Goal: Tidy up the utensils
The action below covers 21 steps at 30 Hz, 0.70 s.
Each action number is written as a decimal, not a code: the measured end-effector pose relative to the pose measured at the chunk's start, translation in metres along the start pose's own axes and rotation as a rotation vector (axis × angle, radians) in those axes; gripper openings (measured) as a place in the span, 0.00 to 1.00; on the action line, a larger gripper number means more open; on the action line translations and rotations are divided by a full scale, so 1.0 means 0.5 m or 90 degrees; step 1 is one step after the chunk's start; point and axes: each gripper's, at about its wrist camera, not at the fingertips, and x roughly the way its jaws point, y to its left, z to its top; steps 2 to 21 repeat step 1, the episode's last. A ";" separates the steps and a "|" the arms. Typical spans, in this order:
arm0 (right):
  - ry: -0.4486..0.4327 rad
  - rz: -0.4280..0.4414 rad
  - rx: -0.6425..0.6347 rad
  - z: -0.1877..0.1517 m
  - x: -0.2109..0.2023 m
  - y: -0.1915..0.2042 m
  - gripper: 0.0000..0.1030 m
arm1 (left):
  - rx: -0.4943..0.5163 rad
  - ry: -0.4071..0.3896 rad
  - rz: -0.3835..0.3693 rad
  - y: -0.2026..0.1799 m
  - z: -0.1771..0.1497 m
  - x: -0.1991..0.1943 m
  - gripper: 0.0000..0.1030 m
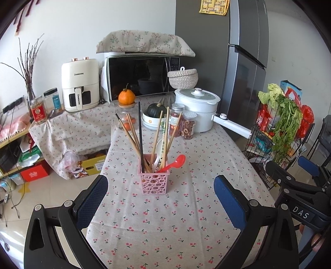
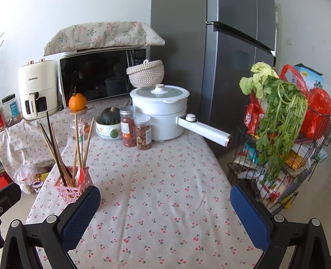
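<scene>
- A plain white wall (image 1: 82, 24) runs behind everything, lit by soft daylight.
- A tall grey two-door refrigerator (image 2: 233, 68) stands at the right, a yellow patterned cloth (image 1: 214, 6) hanging high on its side.
- The long table wears a cream cherry-print tablecloth (image 2: 165, 186).
- A lower side counter, draped in the same print (image 1: 78, 128), carries a black-fronted microwave (image 1: 140, 76) topped by a floral fabric cover (image 1: 144, 42) and a cream air fryer (image 1: 79, 82).
- Pale glossy floor tiles (image 1: 51, 190) show at the left, beside a red cardboard box (image 1: 34, 173).
- A black wire rack (image 2: 289, 182) stands beside the refrigerator, leafy greens (image 2: 277, 115) spilling over it.
</scene>
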 end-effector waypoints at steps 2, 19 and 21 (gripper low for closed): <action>0.002 0.002 0.001 -0.002 0.000 0.000 1.00 | -0.004 -0.003 -0.005 0.004 0.000 0.002 1.00; 0.002 0.002 0.001 -0.002 0.000 0.000 1.00 | -0.004 -0.003 -0.005 0.004 0.000 0.002 1.00; 0.002 0.002 0.001 -0.002 0.000 0.000 1.00 | -0.004 -0.003 -0.005 0.004 0.000 0.002 1.00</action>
